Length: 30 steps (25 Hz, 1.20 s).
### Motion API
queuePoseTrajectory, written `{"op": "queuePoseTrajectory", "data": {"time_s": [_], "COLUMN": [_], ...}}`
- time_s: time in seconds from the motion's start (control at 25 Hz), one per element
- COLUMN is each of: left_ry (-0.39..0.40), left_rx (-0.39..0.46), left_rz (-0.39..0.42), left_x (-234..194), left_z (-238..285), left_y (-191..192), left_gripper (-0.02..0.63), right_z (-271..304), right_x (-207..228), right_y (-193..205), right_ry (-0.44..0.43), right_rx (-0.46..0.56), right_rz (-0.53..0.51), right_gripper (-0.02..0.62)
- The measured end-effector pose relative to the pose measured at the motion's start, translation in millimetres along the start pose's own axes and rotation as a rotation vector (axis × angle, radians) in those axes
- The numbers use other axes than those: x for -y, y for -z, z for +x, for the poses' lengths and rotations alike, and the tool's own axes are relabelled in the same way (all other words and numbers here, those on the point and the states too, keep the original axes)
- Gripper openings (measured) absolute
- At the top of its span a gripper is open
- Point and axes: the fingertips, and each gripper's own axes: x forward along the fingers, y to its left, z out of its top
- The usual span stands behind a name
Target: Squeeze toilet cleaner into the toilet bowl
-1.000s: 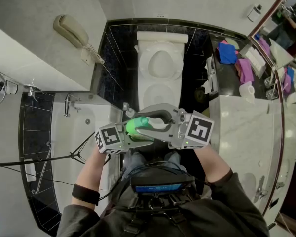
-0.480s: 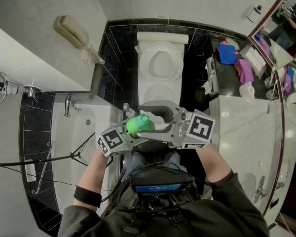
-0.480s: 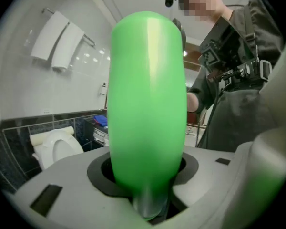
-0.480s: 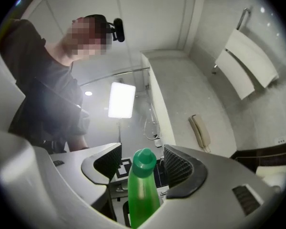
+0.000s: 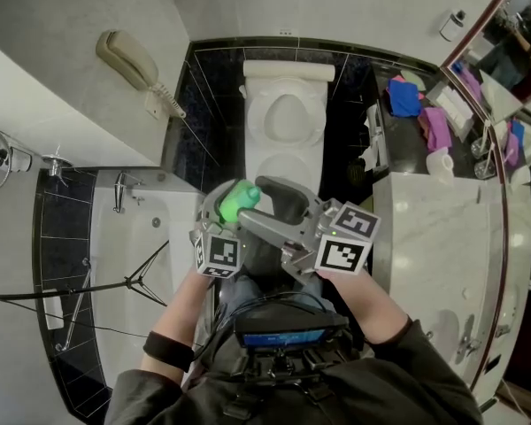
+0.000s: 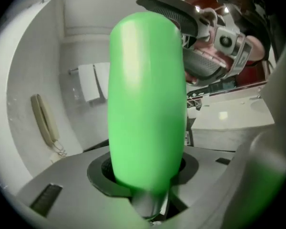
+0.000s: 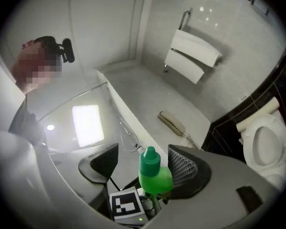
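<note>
Green plastic cleaner bottle [image 5: 239, 200] sits clamped in your left hand-held gripper [image 5: 219, 215], short of the white ceramic toilet bowl [image 5: 288, 118]; carry it over, nozzle down, drawing away your right hand-held gripper [image 7: 143, 163], whose jaws have just been opening around its cap.

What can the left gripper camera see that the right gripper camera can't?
Only the left gripper view shows the white counter. Only the right gripper view shows the toilet and the bottle's pointy cap. Both show the green bottle, the wall phone and the hanging towels.
</note>
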Motion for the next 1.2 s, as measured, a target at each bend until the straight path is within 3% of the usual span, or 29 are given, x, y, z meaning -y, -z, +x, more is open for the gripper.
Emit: {"op": "queuePoseTrajectory", "data": {"time_s": [0.16,0.52,0.64,0.76,0.92,1.2], "left_ry": [-0.126,-0.223,-0.242,-0.26,-0.189,0.058], "left_rx": [-0.012,-0.064,-0.072,-0.079,-0.077,-0.037], "left_rz": [0.047,0.138,0.168,0.163,0.155,0.037], "left_x": [-15,-24,-26,-29,-20,12], "left_z": [2,0,-1,-2,1,-3], "left_y": [0,5,4,-3,-1,-9], "left_gripper": [0.192,0.193,0.192,0.193,0.192,0.192], "right_z": [0,0,1,1,-2,-2], "right_x": [11,18,21,23,21,7], "right_y": [4,14,15,14,11,8], "right_ry": [0.063,0.072,0.098,0.112,0.096,-0.008], "right_rx": [0.008,0.008,0.008,0.014,0.03,0.02], "right_rz": [0.106,0.208,0.212,0.205,0.184,0.063], "right_gripper": [0.348,0.277,0.166,0.147,0.149,0.15]}}
